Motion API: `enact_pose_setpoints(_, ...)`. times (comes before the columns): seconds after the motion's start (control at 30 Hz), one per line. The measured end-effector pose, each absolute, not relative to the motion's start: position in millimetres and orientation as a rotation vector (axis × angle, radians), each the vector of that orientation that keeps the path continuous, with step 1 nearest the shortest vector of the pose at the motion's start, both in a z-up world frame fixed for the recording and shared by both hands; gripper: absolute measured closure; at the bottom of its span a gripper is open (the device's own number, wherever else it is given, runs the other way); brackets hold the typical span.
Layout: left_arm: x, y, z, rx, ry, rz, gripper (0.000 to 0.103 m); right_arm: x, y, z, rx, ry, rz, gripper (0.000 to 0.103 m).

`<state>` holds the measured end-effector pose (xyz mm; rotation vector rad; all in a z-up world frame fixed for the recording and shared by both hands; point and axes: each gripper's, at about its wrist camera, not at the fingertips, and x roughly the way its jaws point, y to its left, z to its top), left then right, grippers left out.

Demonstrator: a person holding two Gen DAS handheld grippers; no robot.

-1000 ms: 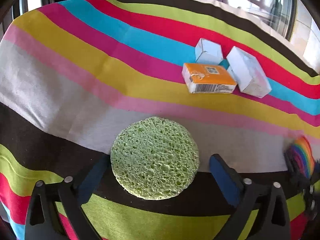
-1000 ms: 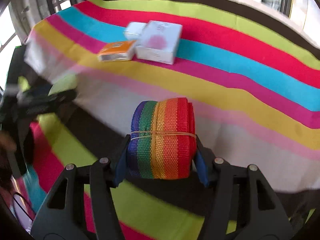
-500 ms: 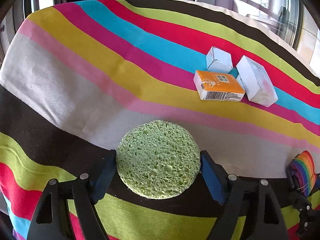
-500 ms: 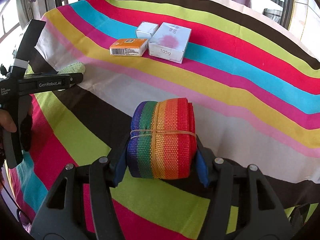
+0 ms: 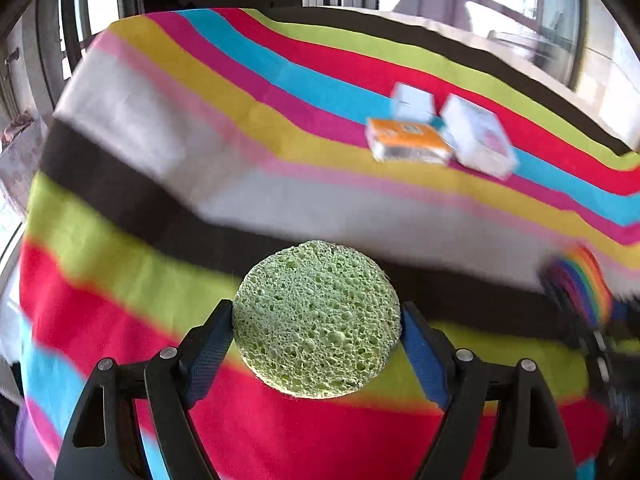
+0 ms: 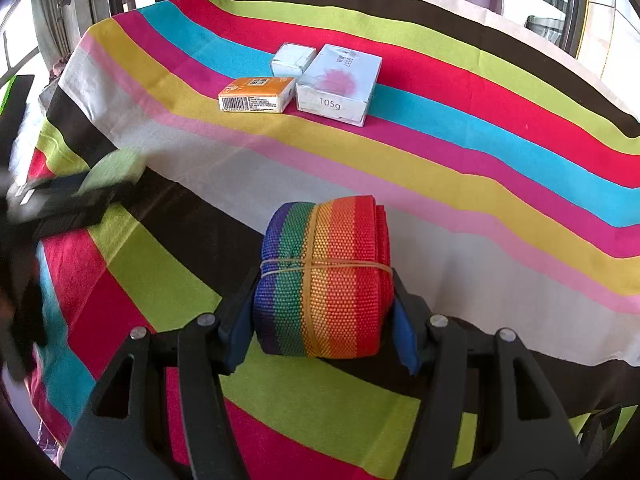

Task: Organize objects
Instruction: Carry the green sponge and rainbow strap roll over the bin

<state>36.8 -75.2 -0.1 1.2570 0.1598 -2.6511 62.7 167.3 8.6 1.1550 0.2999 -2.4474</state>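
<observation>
The left tongs (image 5: 316,328) pinch a round green sponge (image 5: 317,318) by its edges, the blue pads pressing at its nine and three o'clock sides; their jaws closed in on it within the past second and now stand steady. The sponge sits flat between the fingers, over the red and lime stripes of the striped cloth (image 5: 280,208) that covers the table. The cloth around it is smeared by motion blur in the left wrist view.

The right tongs (image 6: 324,316) pinch a rainbow webbing roll (image 6: 324,276), bound crosswise with a thin rubber band (image 6: 308,268), the blue pads pressing against both ends of the roll. In the right wrist view the roll hangs over the border of the white, black and lime stripes.

At about twelve o'clock from the roll, farther up the table, three boxes lie close together: an orange box (image 6: 258,94) with a barcode on its near face, a small white box (image 6: 292,59) just behind it, and a larger white box (image 6: 340,84) marked 105g just beside the orange one at its three o'clock.

At nine o'clock in the right wrist view the left tongs show as a dark blur with a patch of green sponge.
</observation>
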Motion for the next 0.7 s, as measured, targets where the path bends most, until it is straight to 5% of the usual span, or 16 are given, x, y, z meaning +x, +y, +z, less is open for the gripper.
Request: enact_pose_setpoints(0.7, 170.2, -60.8, 11.5, 1.196, 0.111, -2.715, 0.021, 122.0, 171.6, 16.5, 1.157, 0.368, -2.466, 0.041)
